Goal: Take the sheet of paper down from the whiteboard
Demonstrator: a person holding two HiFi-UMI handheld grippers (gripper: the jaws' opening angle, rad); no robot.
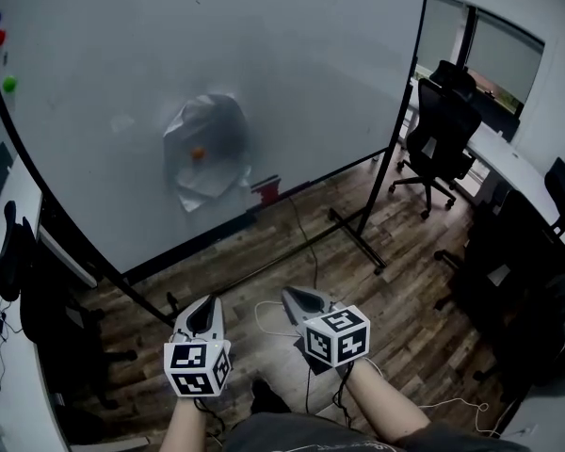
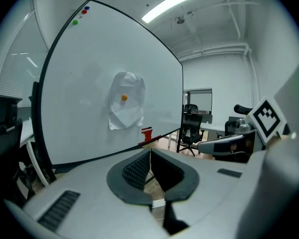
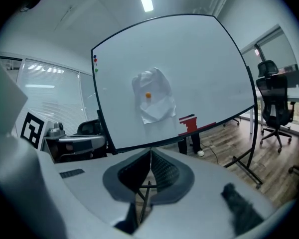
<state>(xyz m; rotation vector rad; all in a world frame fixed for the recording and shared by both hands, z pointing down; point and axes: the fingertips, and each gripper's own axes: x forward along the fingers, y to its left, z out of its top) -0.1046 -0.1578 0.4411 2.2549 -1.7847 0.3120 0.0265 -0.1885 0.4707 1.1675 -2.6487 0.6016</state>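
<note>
On the whiteboard (image 1: pixel 122 64) the sheet of paper (image 1: pixel 207 135) is pinned by an orange magnet (image 1: pixel 198 153) — left gripper (image 1: pixel 205 303) and right gripper (image 1: pixel 296 298) (both closed, empty) are held well back.

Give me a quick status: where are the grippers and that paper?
Left gripper and right gripper shut, empty, short of the whiteboard. Paper on board, crumpled, pinned by orange magnet. Nothing seen between.

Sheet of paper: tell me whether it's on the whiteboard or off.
On. The crumpled sheet of paper hangs on the whiteboard, pinned by an orange magnet.
</note>
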